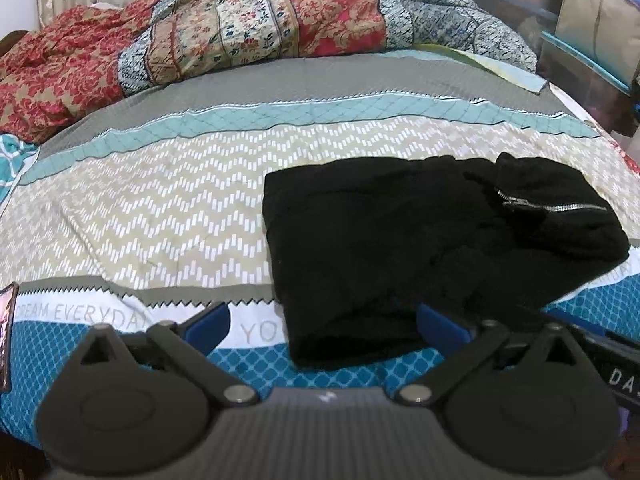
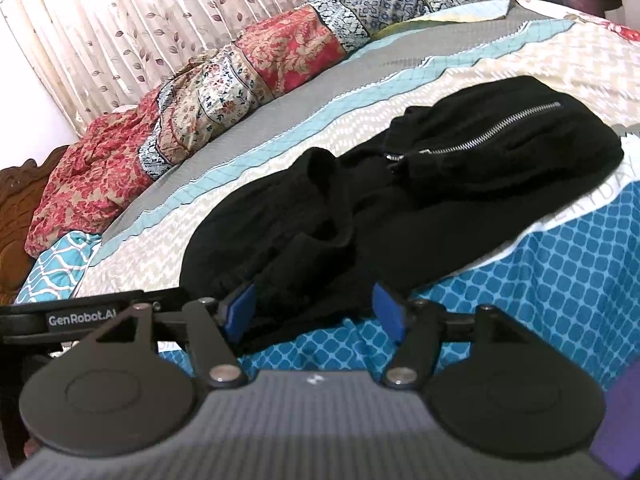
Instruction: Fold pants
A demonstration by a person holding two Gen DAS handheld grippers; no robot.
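We see the left gripper (image 1: 324, 322) spread wide, blue pads either side of the near edge of the pants (image 1: 420, 248), not pinching. Right gripper (image 2: 314, 310) also spread wide w/ fabric between pads; contact unclear. One pair of black pants, soft knit, folded into a lumpy bundle, one metal zipper (image 2: 476, 130) showing, on the quilted patterned bedspread (image 1: 160, 184). One rumpled floral blanket (image 1: 240, 32) behind.

Bed (image 1: 160, 200) covered by a patterned bedspread (image 1: 304, 96) in grey, teal, beige zigzag and blue lattice bands. Black pants (image 1: 400, 248), folded into a compact bundle with a zipper (image 1: 552, 206) exposed, lie on the beige and blue bands. Beyond the pants, a bunched red and floral quilt (image 1: 248, 36) lies along the far edge.
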